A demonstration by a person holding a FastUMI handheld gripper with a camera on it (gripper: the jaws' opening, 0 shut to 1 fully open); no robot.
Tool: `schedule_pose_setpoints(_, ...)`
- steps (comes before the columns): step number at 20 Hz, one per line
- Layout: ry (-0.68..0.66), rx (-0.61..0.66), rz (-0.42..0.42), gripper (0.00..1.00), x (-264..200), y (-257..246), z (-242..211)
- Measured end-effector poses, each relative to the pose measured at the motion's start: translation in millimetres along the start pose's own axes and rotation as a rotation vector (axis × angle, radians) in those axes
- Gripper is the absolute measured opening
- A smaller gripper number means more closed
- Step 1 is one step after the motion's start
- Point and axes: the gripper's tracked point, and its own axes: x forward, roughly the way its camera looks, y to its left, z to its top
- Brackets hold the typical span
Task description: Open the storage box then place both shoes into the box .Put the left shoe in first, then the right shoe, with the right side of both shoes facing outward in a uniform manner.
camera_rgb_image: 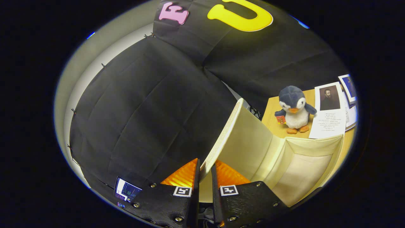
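Pinching the storage box lid (234, 139) edge, gripper (205, 167) at bottom centre has both fingers pressed on it; lid raised; open storage box (316, 144) lower right; plush penguin (295, 109) on table (272, 114) beyond.

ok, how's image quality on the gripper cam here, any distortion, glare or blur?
Gripper view: strong fisheye bending, the box lid curves as it rises from between the tool fingers, which are shut on it; the storage box interior is brightly lit but not blown out; the penguin toy is sharp; the cloth wall is dim.
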Motion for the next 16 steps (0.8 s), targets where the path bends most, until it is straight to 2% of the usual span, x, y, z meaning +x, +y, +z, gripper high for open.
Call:
schedule_pose_setpoints(1, 0.006, 0.004, 0.006, 0.18, 8, 5, -2)
schedule_pose_setpoints(2, 0.019, -0.001, 0.012, 0.24, 16, 8, -3)
schedule_pose_setpoints(3, 0.031, -0.02, 0.015, 0.37, 18, 11, -5)
schedule_pose_setpoints(4, 0.035, -0.053, -0.003, 0.47, 17, 9, -6)
schedule_pose_setpoints(5, 0.036, -0.093, -0.025, 0.63, 19, 8, -6)
schedule_pose_setpoints(6, 0.039, -0.128, -0.045, 0.73, 17, 5, -5)
schedule_pose_setpoints(7, 0.043, -0.15, -0.065, 0.86, 11, 3, -6)
schedule_pose_setpoints(9, 0.043, -0.171, -0.098, 0.94, 1, -3, -7)
schedule_pose_setpoints(16, -0.002, -0.145, -0.188, 0.94, -73, -41, -2)
